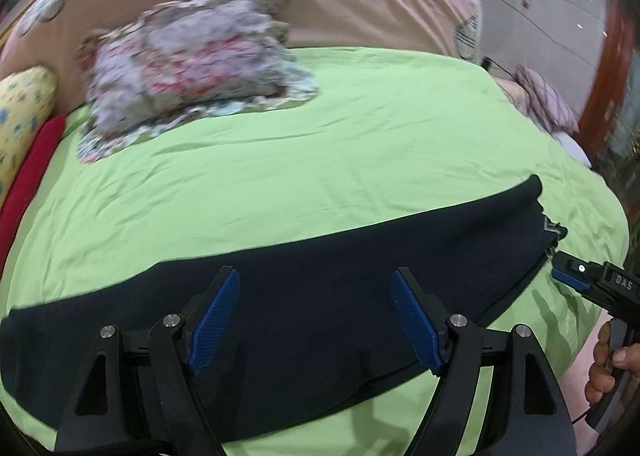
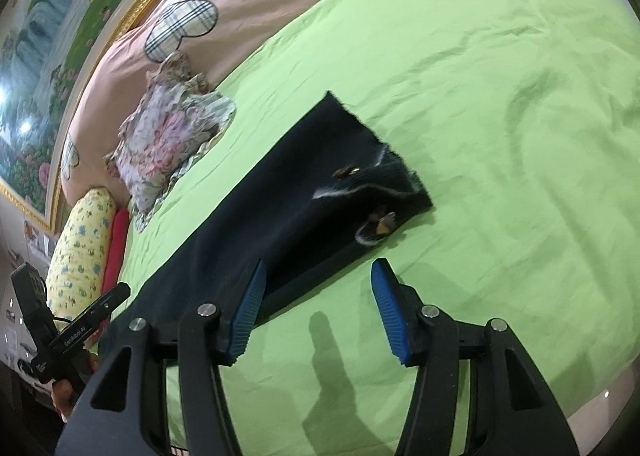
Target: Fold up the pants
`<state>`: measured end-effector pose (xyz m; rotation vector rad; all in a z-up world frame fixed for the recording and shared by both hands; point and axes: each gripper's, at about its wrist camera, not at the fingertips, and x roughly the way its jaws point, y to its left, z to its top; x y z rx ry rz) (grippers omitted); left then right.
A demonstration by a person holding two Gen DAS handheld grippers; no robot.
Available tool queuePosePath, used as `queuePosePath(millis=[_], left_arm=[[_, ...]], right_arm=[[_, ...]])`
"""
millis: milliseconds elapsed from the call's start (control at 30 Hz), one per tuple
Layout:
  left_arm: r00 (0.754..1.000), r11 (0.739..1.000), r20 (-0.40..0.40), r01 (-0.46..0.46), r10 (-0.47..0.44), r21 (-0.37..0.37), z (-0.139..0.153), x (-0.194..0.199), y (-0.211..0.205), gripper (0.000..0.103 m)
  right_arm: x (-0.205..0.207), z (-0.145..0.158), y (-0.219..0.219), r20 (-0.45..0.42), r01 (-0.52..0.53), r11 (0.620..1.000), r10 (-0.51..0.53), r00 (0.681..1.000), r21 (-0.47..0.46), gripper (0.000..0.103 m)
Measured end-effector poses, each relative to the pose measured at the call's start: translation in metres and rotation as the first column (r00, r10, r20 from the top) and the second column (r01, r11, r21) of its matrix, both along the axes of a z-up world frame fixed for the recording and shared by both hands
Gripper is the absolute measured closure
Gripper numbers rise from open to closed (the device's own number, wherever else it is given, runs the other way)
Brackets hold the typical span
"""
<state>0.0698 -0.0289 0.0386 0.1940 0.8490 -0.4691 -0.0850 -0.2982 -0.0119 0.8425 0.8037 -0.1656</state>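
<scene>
Dark navy pants lie flat in a long strip across the green bed sheet, folded lengthwise, with the waist end at the right. In the right wrist view the pants run from lower left to the waistband, where white lining and brown tags show. My left gripper is open and empty, hovering over the middle of the pants. My right gripper is open and empty, over the sheet beside the pants' near edge. It also shows in the left wrist view, close to the waist end.
A floral cushion lies on the sheet at the back left. A pink duvet covers the bed's far side. A yellow bolster and a red cloth lie at the bed's left edge. A framed painting hangs behind.
</scene>
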Motion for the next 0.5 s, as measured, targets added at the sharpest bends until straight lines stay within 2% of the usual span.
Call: queuePosePath(millis=[233, 500], left_arm=[[0.993, 0.993, -0.034, 0.115, -0.114, 0.016, -0.003, 0.016, -0.051, 0.024], [0.960, 0.963, -0.095, 0.267, -0.264, 0.026, -0.011, 0.032, -0.116, 0.024]], right_arm=[[0.001, -0.014, -0.024, 0.017, 0.115, 0.986, -0.117, 0.993, 0.121, 0.047], [0.009, -0.020, -0.032, 0.021, 0.180, 0.970, -0.186, 0.982, 0.165, 0.047]])
